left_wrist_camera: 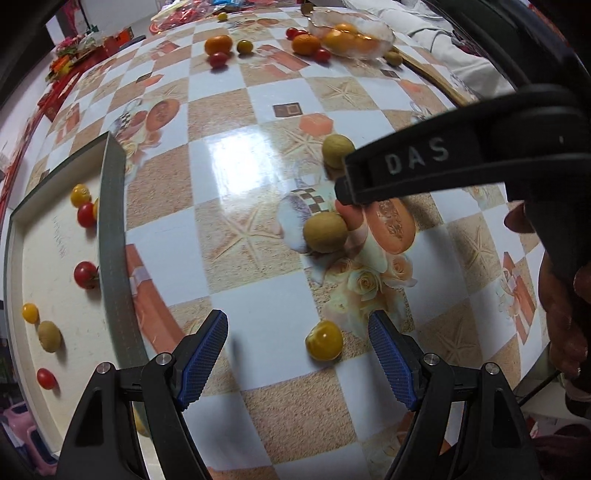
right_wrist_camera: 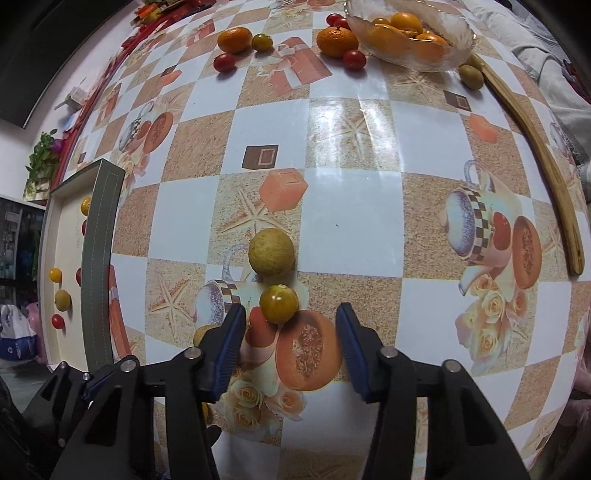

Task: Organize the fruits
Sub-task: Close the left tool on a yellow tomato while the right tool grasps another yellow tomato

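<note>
My left gripper (left_wrist_camera: 298,354) is open and empty above the table; a yellow cherry tomato (left_wrist_camera: 324,340) lies just ahead between its fingers. My right gripper (right_wrist_camera: 291,341) is open and empty; a greenish-yellow tomato (right_wrist_camera: 278,303) sits just ahead of its fingertips, with a round tan-green fruit (right_wrist_camera: 271,252) beyond. In the left wrist view the right gripper (left_wrist_camera: 424,173) reaches in from the right over two tan-green fruits (left_wrist_camera: 325,232). A flat tray (left_wrist_camera: 112,229) at left holds several small tomatoes (left_wrist_camera: 85,275). A glass bowl (right_wrist_camera: 461,35) holds oranges.
Loose oranges (right_wrist_camera: 234,39) and red cherry tomatoes (right_wrist_camera: 224,61) lie at the far side of the table near the bowl. A green fruit (right_wrist_camera: 471,77) sits beside a long wooden stick (right_wrist_camera: 546,162) at the right edge. Red packages (left_wrist_camera: 74,62) lie at the far left.
</note>
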